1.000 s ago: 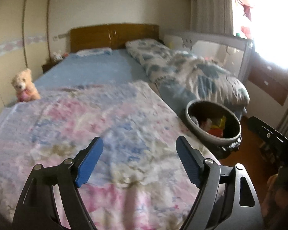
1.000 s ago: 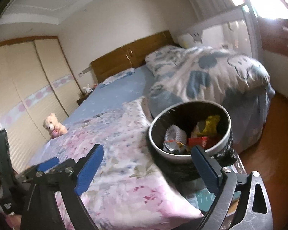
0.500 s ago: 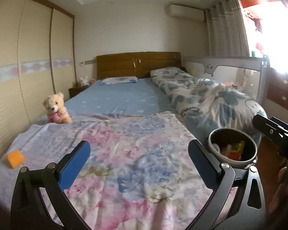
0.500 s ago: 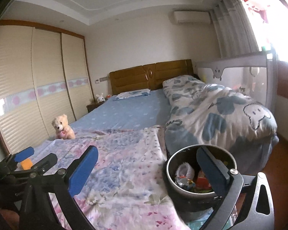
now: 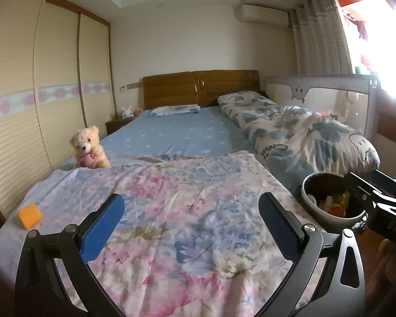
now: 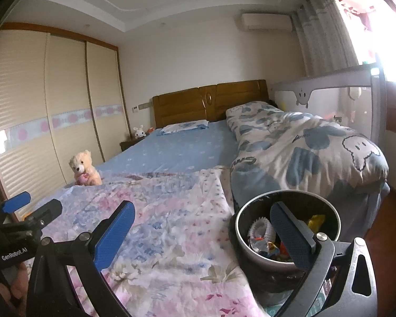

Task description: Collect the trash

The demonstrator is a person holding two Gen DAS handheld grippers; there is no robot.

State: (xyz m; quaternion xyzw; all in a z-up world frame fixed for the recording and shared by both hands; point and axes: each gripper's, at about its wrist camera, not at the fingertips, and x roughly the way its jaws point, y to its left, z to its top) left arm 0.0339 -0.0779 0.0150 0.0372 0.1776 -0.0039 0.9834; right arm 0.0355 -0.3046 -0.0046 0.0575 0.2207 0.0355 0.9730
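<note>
A round grey trash bin holding several wrappers stands at the bed's right side; it also shows in the left wrist view. An orange sponge-like piece lies on the floral blanket near its left edge. My left gripper is open and empty above the blanket's near end. My right gripper is open and empty, its right finger in front of the bin. The right gripper shows at the right edge of the left wrist view; the left gripper shows at the left edge of the right wrist view.
A teddy bear sits on the bed's left side. A rolled blue-patterned duvet lies along the right side, with a bed rail behind. A wardrobe lines the left wall. A wooden headboard is at the far end.
Both views have pulled back and tilted up from the blanket and bin, so the whole room shows. The orange piece came into view. Both grippers stay open.
</note>
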